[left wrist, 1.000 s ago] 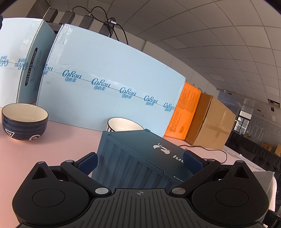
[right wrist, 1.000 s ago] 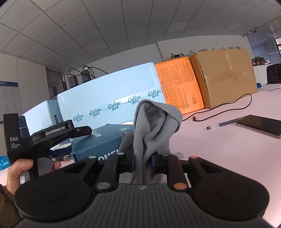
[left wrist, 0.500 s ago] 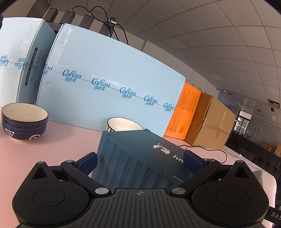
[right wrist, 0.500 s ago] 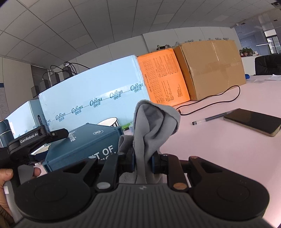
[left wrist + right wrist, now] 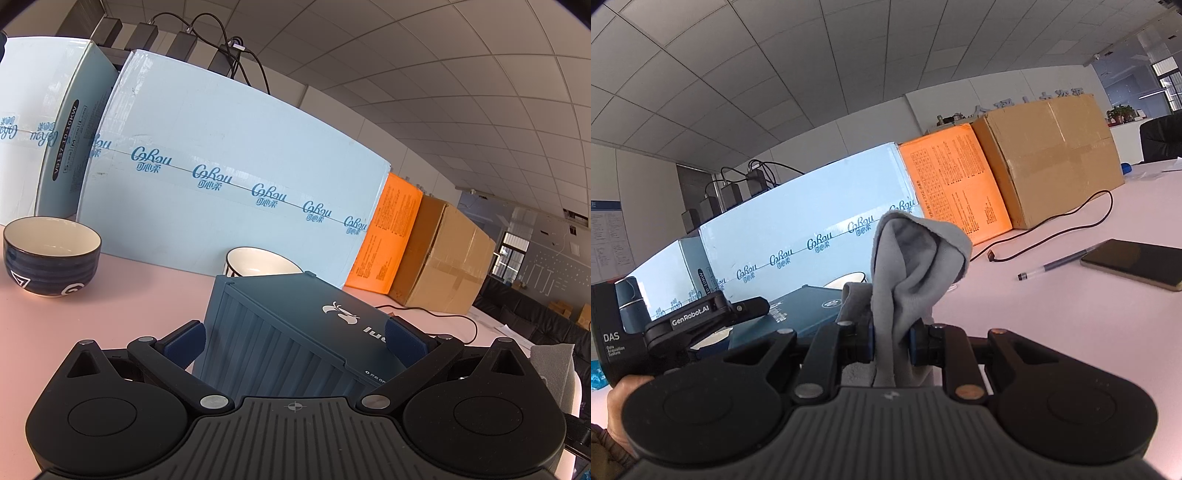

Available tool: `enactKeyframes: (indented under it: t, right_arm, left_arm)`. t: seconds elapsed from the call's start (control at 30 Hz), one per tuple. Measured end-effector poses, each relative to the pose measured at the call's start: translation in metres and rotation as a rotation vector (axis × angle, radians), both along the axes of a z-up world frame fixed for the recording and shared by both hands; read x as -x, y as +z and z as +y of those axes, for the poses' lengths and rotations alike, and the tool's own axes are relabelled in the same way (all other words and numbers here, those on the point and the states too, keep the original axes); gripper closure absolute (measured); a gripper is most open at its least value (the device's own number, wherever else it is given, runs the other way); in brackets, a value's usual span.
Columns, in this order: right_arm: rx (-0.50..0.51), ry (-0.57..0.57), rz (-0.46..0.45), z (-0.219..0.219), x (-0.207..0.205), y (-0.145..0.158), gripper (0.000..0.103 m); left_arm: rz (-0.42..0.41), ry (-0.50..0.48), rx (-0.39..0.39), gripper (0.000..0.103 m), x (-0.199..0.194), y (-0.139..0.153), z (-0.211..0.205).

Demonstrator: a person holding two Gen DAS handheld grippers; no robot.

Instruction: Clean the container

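Right gripper [image 5: 892,341] pinches the grey cloth [image 5: 916,258] upright; the dark blue container [image 5: 798,306] lies at its ten o'clock, just beside. Left gripper [image 5: 295,341] clamps that container's [image 5: 295,332] sides, long axis running toward two o'clock.

Boxes [image 5: 236,206] wall off the counter's [image 5: 1071,317] far edge. 2 bowls [image 5: 51,254] crowd the container [image 5: 295,332]; toward the right edge, only a cable [image 5: 1052,229], pen [image 5: 1056,264] and phone [image 5: 1134,266] interrupt open counter.

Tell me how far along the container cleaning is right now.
Set up, wiping not begun. Done: the left gripper has its jaws clamped on the dark blue container, and the right gripper grips the grey cloth. In hand: the cloth is beside the container, not visibly touching. Left: wiping it.
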State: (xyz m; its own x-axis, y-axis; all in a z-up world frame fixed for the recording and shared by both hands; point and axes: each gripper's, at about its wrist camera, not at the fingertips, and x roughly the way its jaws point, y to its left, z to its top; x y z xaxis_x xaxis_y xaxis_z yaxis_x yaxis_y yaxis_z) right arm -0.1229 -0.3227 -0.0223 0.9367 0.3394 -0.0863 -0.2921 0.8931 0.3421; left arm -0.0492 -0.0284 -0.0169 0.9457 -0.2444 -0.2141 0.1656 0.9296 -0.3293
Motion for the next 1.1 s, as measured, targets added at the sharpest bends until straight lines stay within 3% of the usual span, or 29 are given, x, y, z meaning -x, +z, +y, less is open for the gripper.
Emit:
enactKeyframes:
  t: [0.47, 0.97, 1.1]
  right_arm:
    - [-0.043, 0.201, -0.067, 0.012, 0.037, -0.001, 0.083]
    - [0.019, 0.237, 0.019, 0.025, 0.043, -0.020, 0.083]
    - [0.017, 0.227, -0.001, 0.024, 0.044, -0.018, 0.083]
  left_arm:
    - [0.000, 0.000, 0.001, 0.000, 0.001, 0.000, 0.000]
    - [0.001, -0.001, 0.003, 0.000, 0.001, 0.000, 0.000]
    - [0.001, -0.001, 0.003, 0.000, 0.000, 0.000, 0.000]
